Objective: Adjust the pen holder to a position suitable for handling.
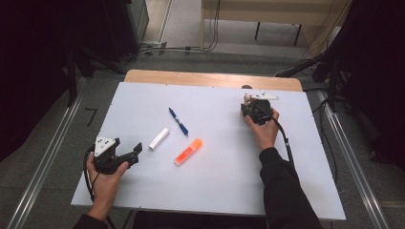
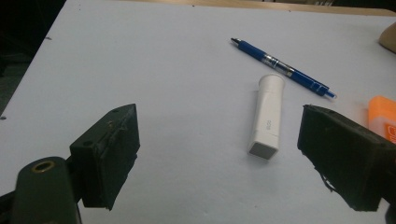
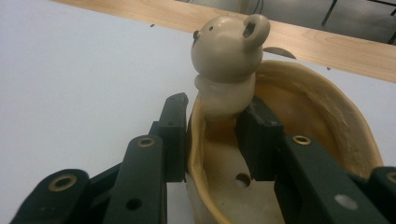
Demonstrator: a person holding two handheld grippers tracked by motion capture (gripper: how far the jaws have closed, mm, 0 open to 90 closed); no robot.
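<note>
A beige bear-shaped dish (image 1: 248, 98) stands at the far right of the white table top (image 1: 215, 183). In the right gripper view the bear's head (image 3: 229, 46) rises from the rim of the shallow dish (image 3: 322, 116). My right gripper (image 3: 215, 109) is shut on the dish wall just below the bear, with one jaw outside and one inside. From above, that right gripper (image 1: 249, 107) sits in a hand at the dish. My left gripper (image 1: 128, 147) rests at the near left edge, open, with bare table between its jaws in its own view (image 2: 219, 149).
A white capped tube (image 1: 159, 138) (image 2: 268, 114), a blue pen (image 1: 178, 121) (image 2: 285, 70) and an orange highlighter (image 1: 188, 151) (image 2: 383, 116) lie mid-table, just ahead of the left gripper. A wooden strip (image 1: 210, 78) borders the far edge. Cables trail on the floor beyond.
</note>
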